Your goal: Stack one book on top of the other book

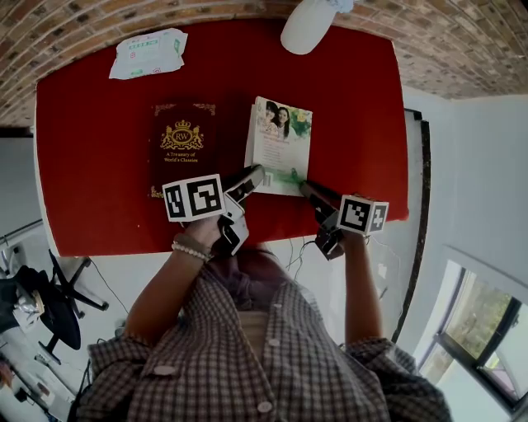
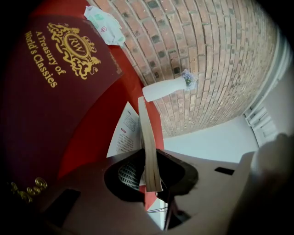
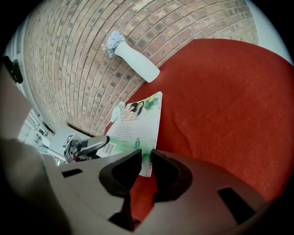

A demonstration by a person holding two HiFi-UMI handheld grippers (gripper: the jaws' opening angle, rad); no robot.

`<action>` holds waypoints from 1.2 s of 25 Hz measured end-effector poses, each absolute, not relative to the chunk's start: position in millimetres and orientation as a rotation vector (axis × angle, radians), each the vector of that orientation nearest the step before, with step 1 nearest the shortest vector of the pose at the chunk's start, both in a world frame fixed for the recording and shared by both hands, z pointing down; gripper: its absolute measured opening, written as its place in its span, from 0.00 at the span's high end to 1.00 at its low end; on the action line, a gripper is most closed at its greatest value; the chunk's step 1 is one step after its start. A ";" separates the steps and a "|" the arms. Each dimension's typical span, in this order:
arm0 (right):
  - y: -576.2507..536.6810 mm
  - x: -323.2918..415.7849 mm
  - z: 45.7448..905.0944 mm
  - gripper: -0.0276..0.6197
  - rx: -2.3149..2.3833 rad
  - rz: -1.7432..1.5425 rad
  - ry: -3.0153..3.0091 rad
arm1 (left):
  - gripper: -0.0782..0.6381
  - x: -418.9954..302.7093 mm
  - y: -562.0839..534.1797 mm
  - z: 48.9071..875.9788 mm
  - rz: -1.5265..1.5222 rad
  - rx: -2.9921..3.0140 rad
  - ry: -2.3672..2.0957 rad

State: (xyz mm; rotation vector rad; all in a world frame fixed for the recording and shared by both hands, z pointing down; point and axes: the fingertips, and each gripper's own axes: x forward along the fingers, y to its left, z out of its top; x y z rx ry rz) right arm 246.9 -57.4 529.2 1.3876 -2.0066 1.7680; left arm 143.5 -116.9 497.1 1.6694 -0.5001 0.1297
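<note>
Lift: your left gripper (image 1: 252, 176) and right gripper (image 1: 307, 189) clamp paperback (image 1: 281, 142), near desk (image 1: 95, 173) edge | next: carry onto maroon book (image 1: 181, 152).

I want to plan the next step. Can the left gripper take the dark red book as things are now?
Probably not yet. The left gripper is closed on a corner of the thin book, so it is busy. The dark red book lies close beside it with nothing on top.

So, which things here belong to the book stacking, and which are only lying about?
For the job: dark red classics book, thin paperback, left gripper and right gripper holding it.
Just lying about: pack of wipes, white vase.
</note>
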 end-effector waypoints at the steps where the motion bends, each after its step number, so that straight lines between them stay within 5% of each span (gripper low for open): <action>1: -56.8 245.1 527.1 0.84 1.395 1.779 -2.013 | 0.78 143.3 -117.3 492.5 0.121 1.677 -0.491; 10: -54.4 228.1 508.7 0.84 1.455 1.831 -2.068 | 0.77 132.4 -119.7 462.7 0.034 1.708 -0.421; 19: -56.4 224.7 500.3 0.83 1.662 1.464 -2.070 | 0.77 118.9 -119.5 467.8 -0.037 1.602 -0.418; 25: -37.0 223.3 497.6 0.55 1.879 1.926 -2.051 | 0.77 117.9 -119.3 466.0 -0.066 1.572 -0.402; 30: -32.0 210.7 510.5 0.48 2.004 2.229 -1.980 | 0.77 117.4 -120.2 466.6 -0.082 1.549 -0.397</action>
